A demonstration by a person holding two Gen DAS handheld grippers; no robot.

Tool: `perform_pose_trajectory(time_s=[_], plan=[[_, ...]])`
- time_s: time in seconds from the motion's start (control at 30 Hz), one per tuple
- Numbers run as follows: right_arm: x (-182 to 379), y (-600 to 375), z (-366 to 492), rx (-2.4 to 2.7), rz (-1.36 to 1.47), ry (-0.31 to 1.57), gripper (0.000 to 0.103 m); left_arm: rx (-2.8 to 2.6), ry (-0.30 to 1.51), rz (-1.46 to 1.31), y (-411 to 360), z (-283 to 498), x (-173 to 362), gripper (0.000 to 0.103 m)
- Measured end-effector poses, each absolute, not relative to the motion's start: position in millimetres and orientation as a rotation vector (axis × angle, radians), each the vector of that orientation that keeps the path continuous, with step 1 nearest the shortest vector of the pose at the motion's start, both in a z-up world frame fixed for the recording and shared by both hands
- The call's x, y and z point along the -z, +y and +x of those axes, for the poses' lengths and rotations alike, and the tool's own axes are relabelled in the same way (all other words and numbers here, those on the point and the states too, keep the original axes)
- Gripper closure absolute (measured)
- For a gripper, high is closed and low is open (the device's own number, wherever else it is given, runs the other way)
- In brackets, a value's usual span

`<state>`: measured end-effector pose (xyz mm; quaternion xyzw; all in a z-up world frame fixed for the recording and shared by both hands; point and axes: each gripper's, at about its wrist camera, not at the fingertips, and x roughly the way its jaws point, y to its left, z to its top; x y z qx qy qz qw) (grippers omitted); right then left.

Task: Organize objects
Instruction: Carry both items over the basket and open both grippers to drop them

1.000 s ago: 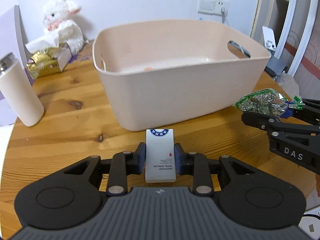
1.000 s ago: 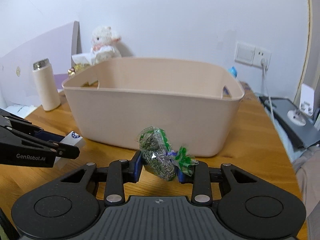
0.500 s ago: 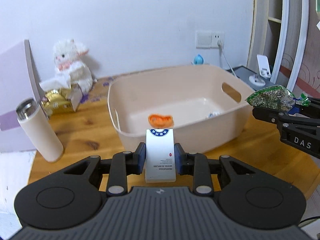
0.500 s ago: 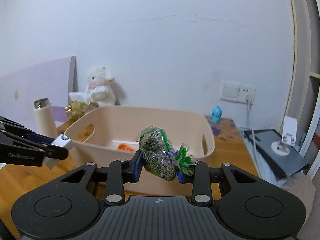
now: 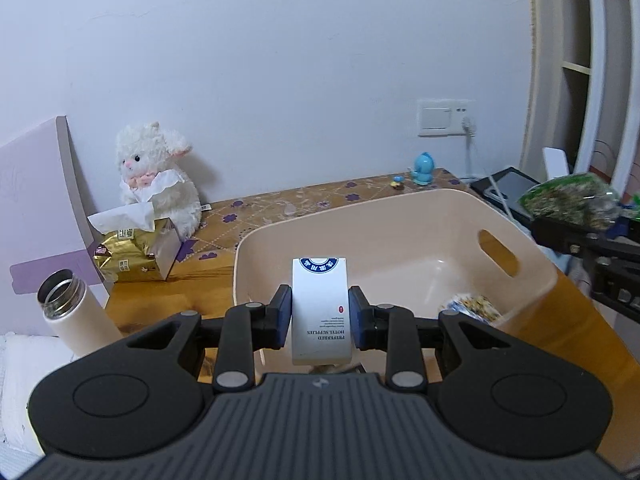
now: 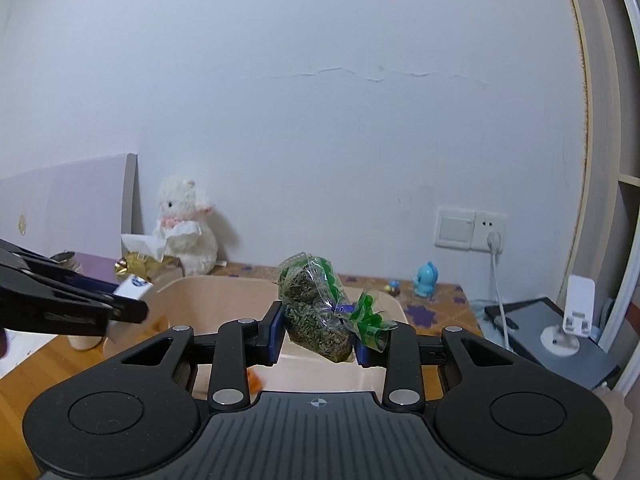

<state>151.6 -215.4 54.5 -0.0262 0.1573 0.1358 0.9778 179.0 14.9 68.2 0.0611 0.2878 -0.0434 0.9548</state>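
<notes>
My left gripper (image 5: 320,316) is shut on a small white box (image 5: 320,308) with a blue emblem and printed text, held upright above the near rim of the beige plastic bin (image 5: 532,276). The right gripper (image 6: 319,334) is shut on a clear bag of dried green herbs (image 6: 316,312) with a green bow, raised over the bin (image 6: 394,306). From the left wrist view that bag (image 5: 568,200) hangs at the right, above the bin's right wall. A patterned packet (image 5: 472,308) lies on the bin floor. An orange item (image 6: 254,382) peeks out below my right fingers.
A white tumbler (image 5: 76,316) stands at the left on the wooden table (image 5: 576,332). Behind it are a gold tissue box (image 5: 136,256) and a white plush lamb (image 5: 160,176). A blue figurine (image 5: 423,168) sits near the wall socket (image 5: 444,118). A tablet and phone stand (image 6: 576,312) lie to the right.
Both grippers rose and moved forward with their loads, from table height in front of the bin to above its rim. The bin's inside came into view.
</notes>
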Motion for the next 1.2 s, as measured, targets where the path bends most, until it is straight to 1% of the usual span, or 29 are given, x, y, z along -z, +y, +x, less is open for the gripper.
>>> perform_pose_trajectory(time_s=[0.23, 0.47, 0.63, 0.77, 0.8, 0.83, 0.93, 0.97, 1.03, 1.07, 1.1, 1.2], plan=[[-50, -205, 182, -0.27, -0.058, 0.348, 0.071, 0.075, 0.671, 0.133, 6, 225, -47, 0.071], [-23, -193, 218, -0.245, -0.079, 0.485, 0.071, 0.065, 0.824, 0.156, 0, 264, -10, 0.071], [-8, -192, 229, -0.242, -0.08, 0.561, 0.071, 0.061, 0.895, 0.149, 3, 278, 9, 0.07], [-3, -191, 233, -0.246, -0.086, 0.589, 0.07, 0.055, 0.913, 0.154, 3, 279, 15, 0.07], [-2, -190, 233, -0.248, -0.085, 0.595, 0.07, 0.054, 0.911, 0.152, 3, 279, 14, 0.07], [-1, -190, 233, -0.249, -0.082, 0.598, 0.061, 0.052, 0.906, 0.147, 4, 278, 13, 0.069], [-4, -191, 229, -0.249, -0.078, 0.588, 0.057, 0.062, 0.889, 0.139, 5, 274, 6, 0.062], [-6, -191, 227, -0.251, -0.077, 0.582, 0.056, 0.07, 0.882, 0.137, 4, 272, 3, 0.057], [-10, -191, 221, -0.253, -0.074, 0.565, 0.048, 0.064, 0.86, 0.147, 2, 265, -4, 0.039], [-13, -192, 217, -0.252, -0.071, 0.557, 0.045, 0.05, 0.841, 0.156, 0, 261, -8, 0.025], [-16, -192, 213, -0.253, -0.065, 0.548, 0.042, 0.039, 0.817, 0.163, -1, 255, -12, 0.021], [-26, -199, 201, -0.25, -0.044, 0.527, 0.034, 0.024, 0.79, 0.152, 1, 243, -24, 0.02]])
